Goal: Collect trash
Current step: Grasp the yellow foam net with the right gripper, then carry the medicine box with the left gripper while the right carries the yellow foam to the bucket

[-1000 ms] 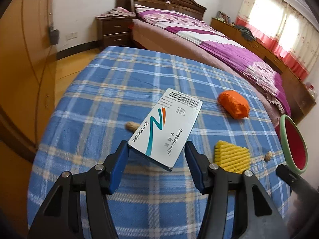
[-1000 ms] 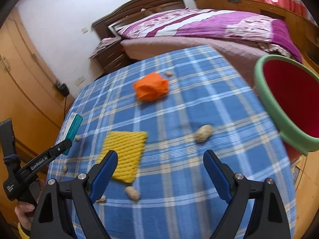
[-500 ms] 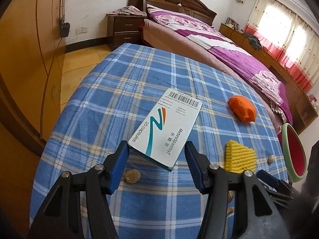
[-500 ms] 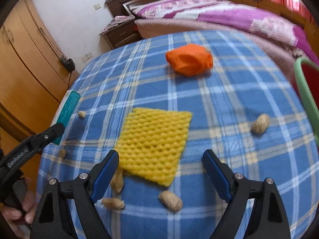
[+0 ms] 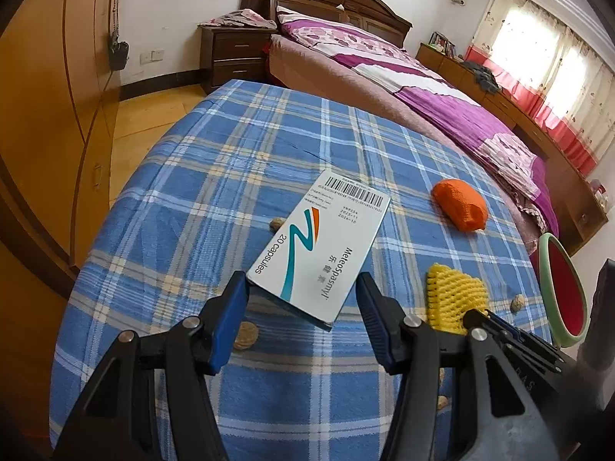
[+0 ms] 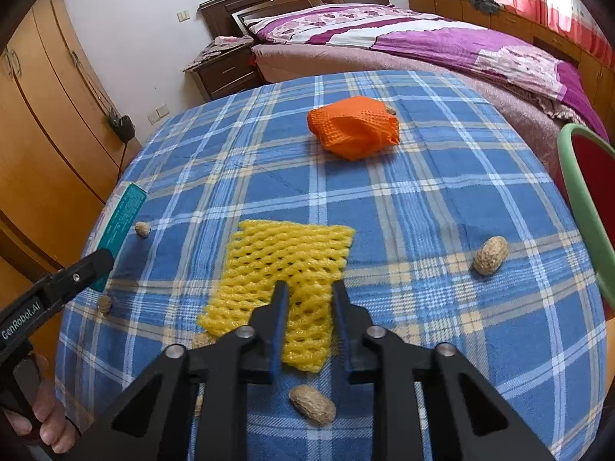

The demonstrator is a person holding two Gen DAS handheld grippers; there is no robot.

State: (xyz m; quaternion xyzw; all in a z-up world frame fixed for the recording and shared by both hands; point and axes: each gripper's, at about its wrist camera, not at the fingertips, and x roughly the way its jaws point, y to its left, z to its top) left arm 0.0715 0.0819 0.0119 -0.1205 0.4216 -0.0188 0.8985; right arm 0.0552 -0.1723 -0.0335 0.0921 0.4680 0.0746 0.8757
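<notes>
My left gripper point(image 5: 301, 284) is shut on a white medicine box point(image 5: 323, 242), held tilted above the blue plaid table point(image 5: 230, 176). In the right wrist view that box point(image 6: 123, 219) shows its teal side at the left. A yellow foam net point(image 6: 284, 257) lies flat on the cloth. The jaws of my right gripper point(image 6: 310, 288) are closing, and the net's near edge is bunched between the pads. An orange foam net point(image 6: 353, 130) sits farther back. Peanut shells lie around: one to the right point(image 6: 490, 255), one near the fingers point(image 6: 312, 405), one by the box point(image 6: 142, 229).
A bin with a green rim point(image 6: 580, 199) and a red inside stands off the table's right edge. A bed point(image 6: 423, 42) with a purple cover lies beyond the table, and a wooden wardrobe point(image 6: 46, 123) is on the left. A person's hand point(image 6: 42, 418) holds the left gripper.
My right gripper moved left and down onto the yellow net, and its wide jaws have come together on the net's near edge. The left gripper keeps hold of the box.
</notes>
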